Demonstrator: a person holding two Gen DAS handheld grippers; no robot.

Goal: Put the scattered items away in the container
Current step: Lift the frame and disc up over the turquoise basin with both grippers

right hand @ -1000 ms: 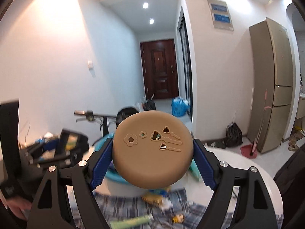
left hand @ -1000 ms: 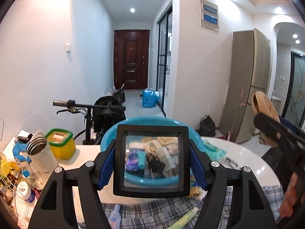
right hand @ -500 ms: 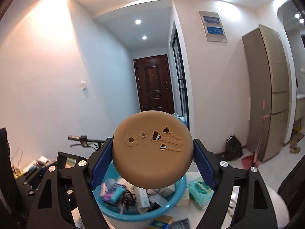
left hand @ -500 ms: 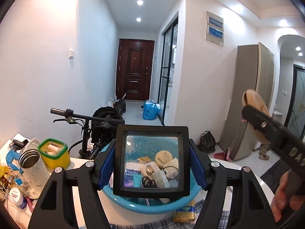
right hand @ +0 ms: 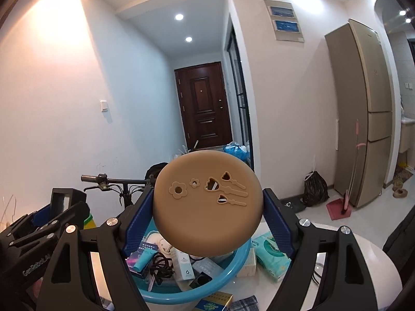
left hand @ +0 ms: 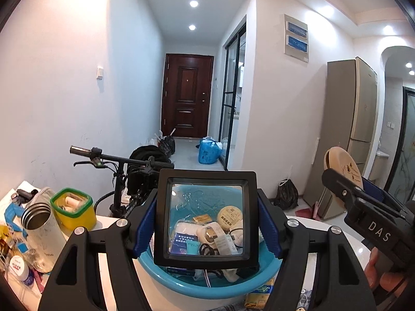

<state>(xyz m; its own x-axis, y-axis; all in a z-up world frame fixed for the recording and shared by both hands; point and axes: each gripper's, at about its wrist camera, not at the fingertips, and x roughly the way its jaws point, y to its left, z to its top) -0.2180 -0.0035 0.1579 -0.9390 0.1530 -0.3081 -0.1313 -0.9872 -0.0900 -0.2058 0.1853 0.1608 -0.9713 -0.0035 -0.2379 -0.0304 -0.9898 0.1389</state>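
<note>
Left gripper clamped on a black square magnifier, blue fingers pressed against both side edges of the frame, lens facing the camera. Seen through the lens and below it: a teal basin on the white worktop, already crowded with a round tan tin, small boxes, a tube and a coil of black cord. At ten o'clock of the basin, a yellow tub with a green rim; beside that, at nine o'clock, a steel cup among other clutter. At three o'clock in this view, the right gripper side-on, a tan disc in its grip and a hand on its handle.

Right gripper closed on a round tan lid with flower and heart cut-outs, blue fingers bearing on opposite edges, flat face toward the camera. Lid held above the basin, over its far side, not touching the contents. On the worktop at three o'clock of the basin, a green tissue pack; at six o'clock, a yellow-and-blue box and a strip of plaid cloth. Left gripper with the magnifier at nine o'clock in this view.
</note>
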